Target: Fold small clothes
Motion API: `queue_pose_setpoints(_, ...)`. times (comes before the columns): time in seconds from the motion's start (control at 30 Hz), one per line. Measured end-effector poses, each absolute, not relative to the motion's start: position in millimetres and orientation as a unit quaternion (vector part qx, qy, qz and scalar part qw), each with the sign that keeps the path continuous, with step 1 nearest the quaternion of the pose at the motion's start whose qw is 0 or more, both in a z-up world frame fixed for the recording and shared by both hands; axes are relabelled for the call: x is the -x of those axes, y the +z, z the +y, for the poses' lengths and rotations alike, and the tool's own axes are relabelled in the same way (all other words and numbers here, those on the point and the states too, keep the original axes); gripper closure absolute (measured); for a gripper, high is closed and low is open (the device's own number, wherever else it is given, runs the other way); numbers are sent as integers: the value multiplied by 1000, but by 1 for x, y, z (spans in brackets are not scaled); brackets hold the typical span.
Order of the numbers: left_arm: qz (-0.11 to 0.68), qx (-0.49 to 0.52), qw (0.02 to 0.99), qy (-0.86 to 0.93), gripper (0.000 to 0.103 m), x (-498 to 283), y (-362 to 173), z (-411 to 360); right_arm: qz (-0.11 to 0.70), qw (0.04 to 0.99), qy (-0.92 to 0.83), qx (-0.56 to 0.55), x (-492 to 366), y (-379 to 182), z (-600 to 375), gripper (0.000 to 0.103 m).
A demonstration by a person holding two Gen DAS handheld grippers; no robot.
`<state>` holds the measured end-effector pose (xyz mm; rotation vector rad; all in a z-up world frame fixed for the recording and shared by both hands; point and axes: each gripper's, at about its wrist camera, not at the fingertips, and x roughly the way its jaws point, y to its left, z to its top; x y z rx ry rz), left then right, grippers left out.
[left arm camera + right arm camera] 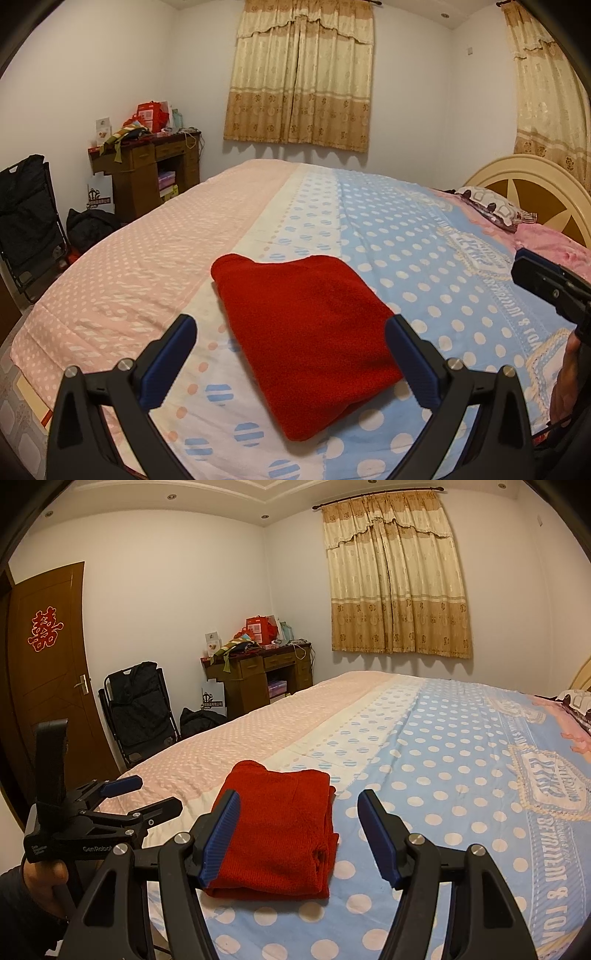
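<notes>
While one folded red garment [306,332] lies on the bed [424,258], left tool [291,332] spread, right tool [299,827] spread.

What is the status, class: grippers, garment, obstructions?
Left hand-held gripper open, empty. Right hand-held gripper open, empty. Red knit garment folded on bedspread. Nothing obstructing.

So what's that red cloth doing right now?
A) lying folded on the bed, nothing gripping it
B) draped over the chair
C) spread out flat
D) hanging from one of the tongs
A: the red cloth lies folded on the bed, with left tongs and right tongs both open around it.
</notes>
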<state>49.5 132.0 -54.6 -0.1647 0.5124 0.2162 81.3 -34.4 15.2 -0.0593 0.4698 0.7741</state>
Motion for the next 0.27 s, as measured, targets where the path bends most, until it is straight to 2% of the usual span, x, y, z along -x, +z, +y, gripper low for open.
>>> queue_pose_setpoints(0.27,244,67,962,100,0,-48,-56,128,230,896,378,35,-79,12,-33,36)
